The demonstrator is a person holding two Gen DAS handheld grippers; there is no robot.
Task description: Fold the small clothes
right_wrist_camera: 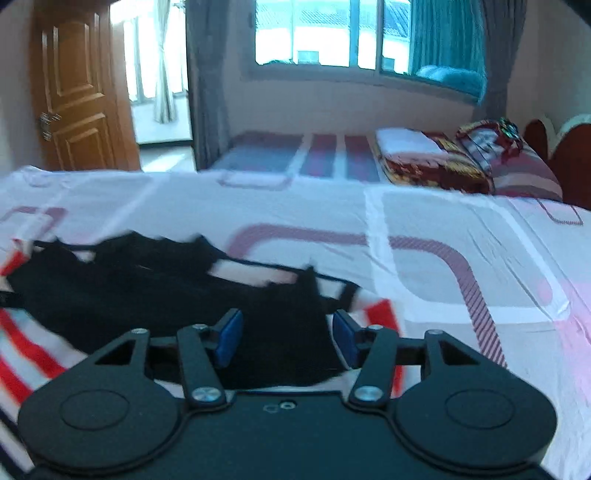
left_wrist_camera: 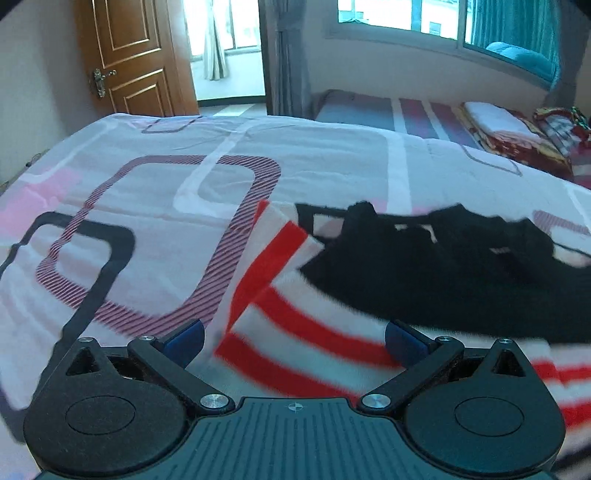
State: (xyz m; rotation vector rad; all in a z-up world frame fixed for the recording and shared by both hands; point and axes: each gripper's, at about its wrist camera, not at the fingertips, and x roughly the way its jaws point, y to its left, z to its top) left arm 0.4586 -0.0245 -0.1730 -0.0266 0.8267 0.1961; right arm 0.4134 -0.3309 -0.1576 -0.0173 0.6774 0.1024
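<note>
A patterned bedsheet [left_wrist_camera: 155, 155] covers the bed, with a second bed [right_wrist_camera: 295, 155] at 12 o'clock under the window [right_wrist_camera: 314, 33] and a wooden door [left_wrist_camera: 129, 55] at 11. The red-and-white striped garment [left_wrist_camera: 314, 332] with a black garment [right_wrist_camera: 147, 295] lying over it sits at 6 o'clock. The left gripper [left_wrist_camera: 293, 338] is spread wide over the stripes; the right gripper [right_wrist_camera: 286, 338] is parted over the black cloth. Bare sheet lies beyond.

Both views are taken low and close over the bed [left_wrist_camera: 155, 155], facing across it toward the window [right_wrist_camera: 314, 33] wall. The left view is set left of the clothes [left_wrist_camera: 443, 266], the right view right; door [right_wrist_camera: 70, 92], window and clothes are shared.
</note>
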